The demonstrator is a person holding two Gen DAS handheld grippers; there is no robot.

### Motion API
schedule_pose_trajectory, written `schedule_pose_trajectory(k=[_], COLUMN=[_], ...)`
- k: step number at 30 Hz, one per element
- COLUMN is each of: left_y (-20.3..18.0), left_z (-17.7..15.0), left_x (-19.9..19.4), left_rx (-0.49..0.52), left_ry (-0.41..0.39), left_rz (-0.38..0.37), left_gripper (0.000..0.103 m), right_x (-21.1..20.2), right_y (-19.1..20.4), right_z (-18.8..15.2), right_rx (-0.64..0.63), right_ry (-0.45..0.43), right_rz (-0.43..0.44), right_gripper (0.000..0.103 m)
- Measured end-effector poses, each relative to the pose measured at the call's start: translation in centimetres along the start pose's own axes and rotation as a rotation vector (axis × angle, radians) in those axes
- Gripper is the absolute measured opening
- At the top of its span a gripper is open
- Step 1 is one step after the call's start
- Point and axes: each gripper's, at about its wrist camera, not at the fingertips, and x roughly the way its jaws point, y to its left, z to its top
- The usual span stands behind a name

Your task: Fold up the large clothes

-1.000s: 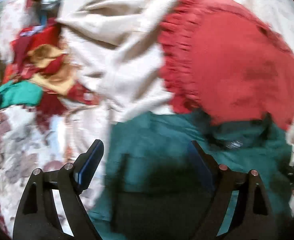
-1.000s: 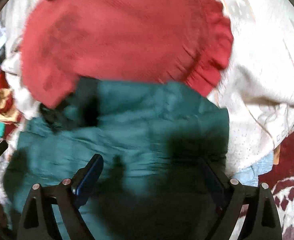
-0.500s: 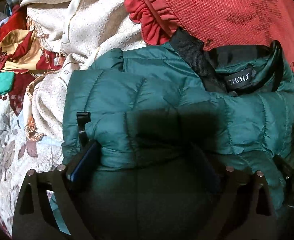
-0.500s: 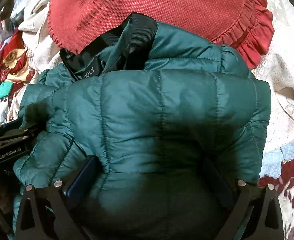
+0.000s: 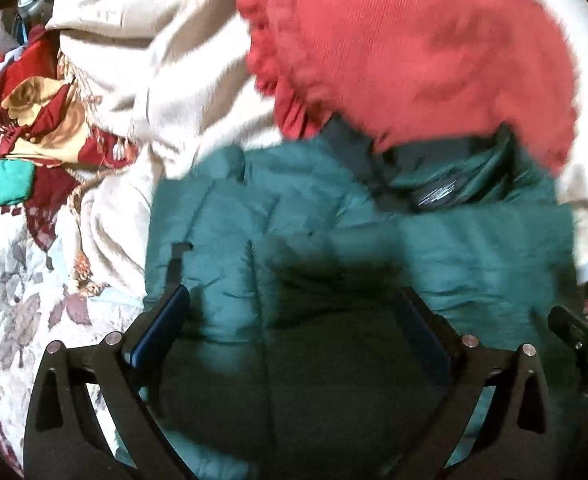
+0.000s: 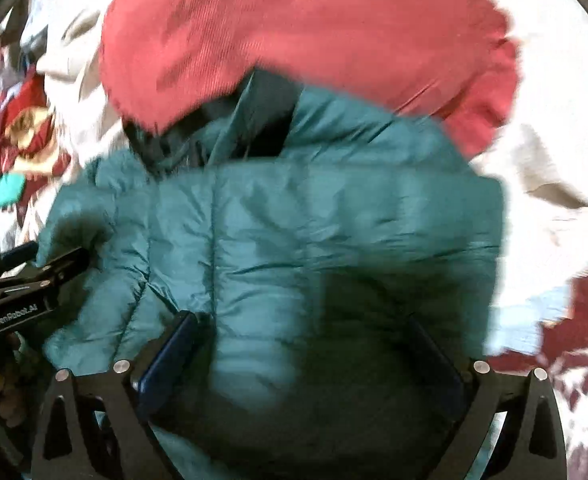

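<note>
Both grippers, left point(image 5: 294, 312) and right point(image 6: 306, 344), had fingers spread wide over folded teal puffer jacket point(image 6: 294, 220); jacket lay on cream bedspread point(image 5: 165, 80), collar against red ruffled cushion point(image 5: 414, 48); frames blurred.

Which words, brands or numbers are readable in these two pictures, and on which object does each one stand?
"GenRobot.AI": white print on the black body of the left gripper, seen in the right wrist view.
Neck label inside the green puffer jacket: pale marks, too blurred to read.
"D...": cut-off white letters on the right gripper at the frame edge, unreadable.
</note>
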Motion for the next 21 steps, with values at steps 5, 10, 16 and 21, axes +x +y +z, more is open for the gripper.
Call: schedule_pose_trajectory(k=[5, 10, 16, 21], left_y=[2.3, 6.9, 11.5, 12.2], left_z=[-1.4, -3.7, -7.9, -11.5], left_x=[-4.3, -6.6, -8.1, -10.1], left_rx=[0.001, -0.046, -0.044, -0.077], left_ry=[-0.013, 0.035, 0.108, 0.117], left_rz=[-0.026, 0.010, 0.083, 0.097], left_gripper=[0.102, 0.102, 0.102, 0.102], right_x=[-7.9, -12.5, -15.3, -16.6], right_y=[-2.0, -5.0, -9.8, -11.5], right_z=[-3.0, -8.9, -14.6, -17.2], right_rx=[0.029, 0.032, 0.036, 0.056], right_ry=[-0.065, 0.029, 0.109, 0.106], right_rz=[-0.001, -0.027, -0.057, -0.024], right_gripper=[0.102, 0.102, 0.102, 0.102])
